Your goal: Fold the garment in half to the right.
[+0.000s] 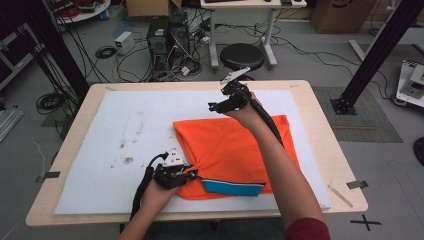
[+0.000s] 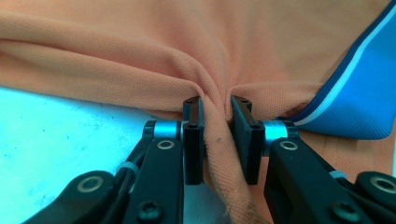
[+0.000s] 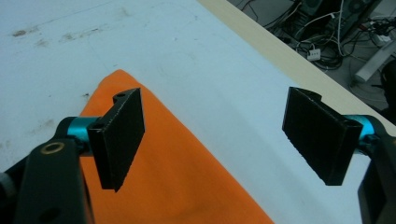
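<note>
The soft, light orange shirt (image 1: 230, 150), lying at the mat's (image 1: 100, 150) 4 o'clock, is pinched at a hem fold by the left gripper (image 2: 217, 140), best held there, while the right gripper (image 3: 219, 135) is held wide open

A lab: computer tower (image 1: 159, 37), tangled floor cables (image 1: 125, 62), black frame posts (image 1: 380, 45) around the table (image 1: 320, 130).

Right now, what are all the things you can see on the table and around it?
shirt: one, orange with a blue striped trim, folded on the mat
mat: one, white, stained, covering the table
table: one, light wood
stool: one, black, beyond the table
computer towers: two, dark, on the floor among cables
left gripper: one, black, jaws pinching a fold of the shirt
right gripper: one, black, jaws wide open above the shirt's far edge
forearms: two, one in a dark red sleeve
</note>
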The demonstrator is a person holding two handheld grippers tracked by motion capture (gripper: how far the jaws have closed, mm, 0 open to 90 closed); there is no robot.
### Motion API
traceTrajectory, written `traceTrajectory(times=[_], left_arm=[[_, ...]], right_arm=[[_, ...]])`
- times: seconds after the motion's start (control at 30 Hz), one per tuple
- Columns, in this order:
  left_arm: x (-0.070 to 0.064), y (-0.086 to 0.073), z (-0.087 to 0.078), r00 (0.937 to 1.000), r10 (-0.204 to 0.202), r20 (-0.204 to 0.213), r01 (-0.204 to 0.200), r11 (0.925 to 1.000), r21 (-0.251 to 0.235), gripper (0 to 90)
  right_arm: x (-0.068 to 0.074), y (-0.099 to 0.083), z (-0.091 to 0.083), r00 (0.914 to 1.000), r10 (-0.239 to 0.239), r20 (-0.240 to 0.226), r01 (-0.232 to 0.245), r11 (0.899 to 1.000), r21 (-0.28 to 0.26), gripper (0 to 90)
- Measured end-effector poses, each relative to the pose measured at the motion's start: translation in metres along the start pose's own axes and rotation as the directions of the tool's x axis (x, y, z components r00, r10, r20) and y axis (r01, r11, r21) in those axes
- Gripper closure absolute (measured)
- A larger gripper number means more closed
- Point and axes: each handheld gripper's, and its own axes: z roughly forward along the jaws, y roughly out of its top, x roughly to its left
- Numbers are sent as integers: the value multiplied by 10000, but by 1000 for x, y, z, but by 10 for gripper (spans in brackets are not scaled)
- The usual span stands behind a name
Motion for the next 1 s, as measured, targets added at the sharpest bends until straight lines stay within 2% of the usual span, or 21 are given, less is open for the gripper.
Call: traceTrajectory(times=[0.17,0.47,1.0], left_arm=[[-1,0,0,10000,65,-74,-65,10000,-11,758],[-2,0,0,9998,165,-141,-164,9999,39,758],[-2,0,1,9998,124,-127,-123,9999,23,758]], right_arm=[[5,7,11,9998,-121,-130,123,9998,124,216],[16,18,43,9983,-267,-525,295,9981,539,216],[34,21,87,9935,-353,-1084,462,9939,1002,216]])
